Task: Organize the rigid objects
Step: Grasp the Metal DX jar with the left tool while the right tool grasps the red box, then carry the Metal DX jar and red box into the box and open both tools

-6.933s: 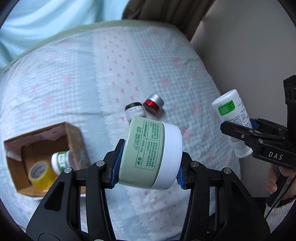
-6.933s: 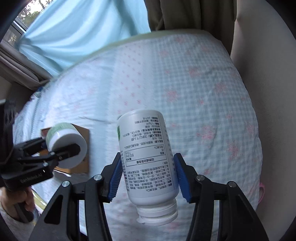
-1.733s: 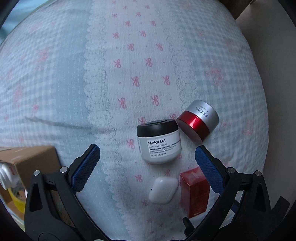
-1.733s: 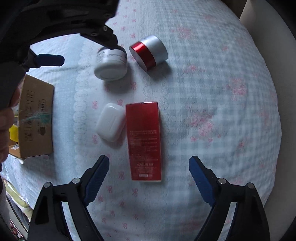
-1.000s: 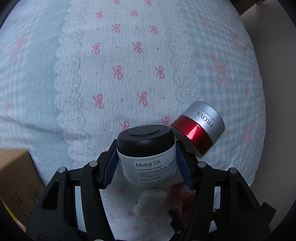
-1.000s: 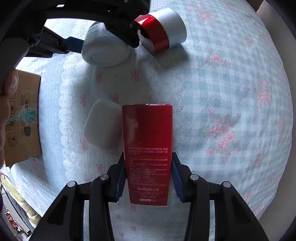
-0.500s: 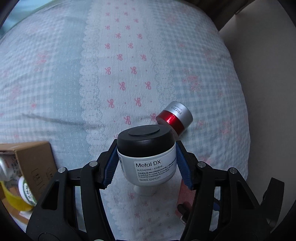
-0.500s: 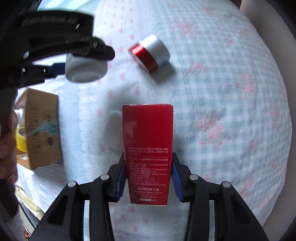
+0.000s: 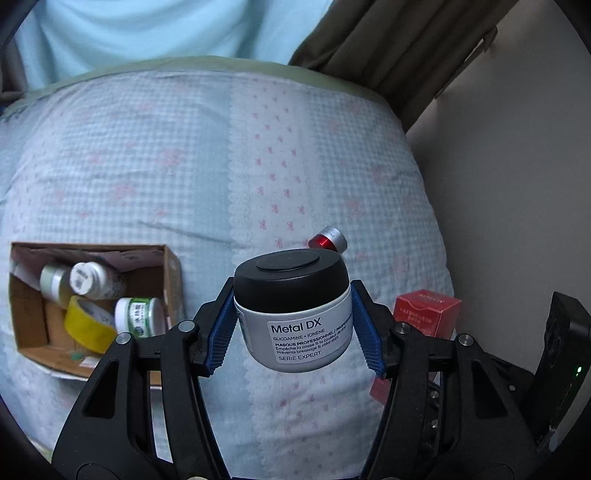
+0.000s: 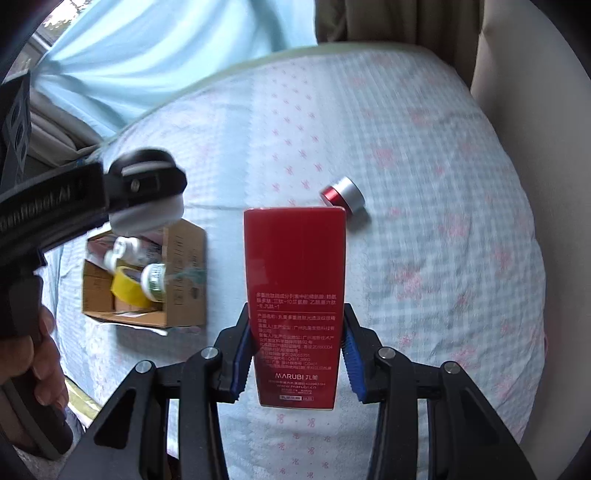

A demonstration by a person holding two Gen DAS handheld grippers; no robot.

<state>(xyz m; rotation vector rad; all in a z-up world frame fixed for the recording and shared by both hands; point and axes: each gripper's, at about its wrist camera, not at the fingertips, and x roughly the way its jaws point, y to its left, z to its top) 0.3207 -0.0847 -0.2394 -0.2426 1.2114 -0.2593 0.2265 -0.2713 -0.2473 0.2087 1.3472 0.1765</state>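
Note:
My left gripper (image 9: 293, 328) is shut on a white jar with a black lid (image 9: 291, 310), labelled Metal DX, held above the bed; it also shows blurred in the right wrist view (image 10: 147, 199). My right gripper (image 10: 295, 354) is shut on a tall red carton (image 10: 295, 291), held upright above the bed; the carton also shows in the left wrist view (image 9: 426, 312). A small red and silver jar (image 9: 328, 238) (image 10: 341, 194) lies on its side on the bedspread. An open cardboard box (image 9: 33, 325) (image 10: 184, 266) sits at the left.
The box holds a yellow tape roll (image 9: 86, 325), a white bottle (image 9: 92, 278) and green-labelled jars (image 9: 138, 317). The checked bedspread (image 9: 184, 177) ends at a beige wall (image 9: 517, 184) on the right. Blue and brown curtains (image 9: 147, 33) hang behind.
Both grippers have risen higher and pulled back from the bed with the jar and the carton. The box and its contents have come into fuller view.

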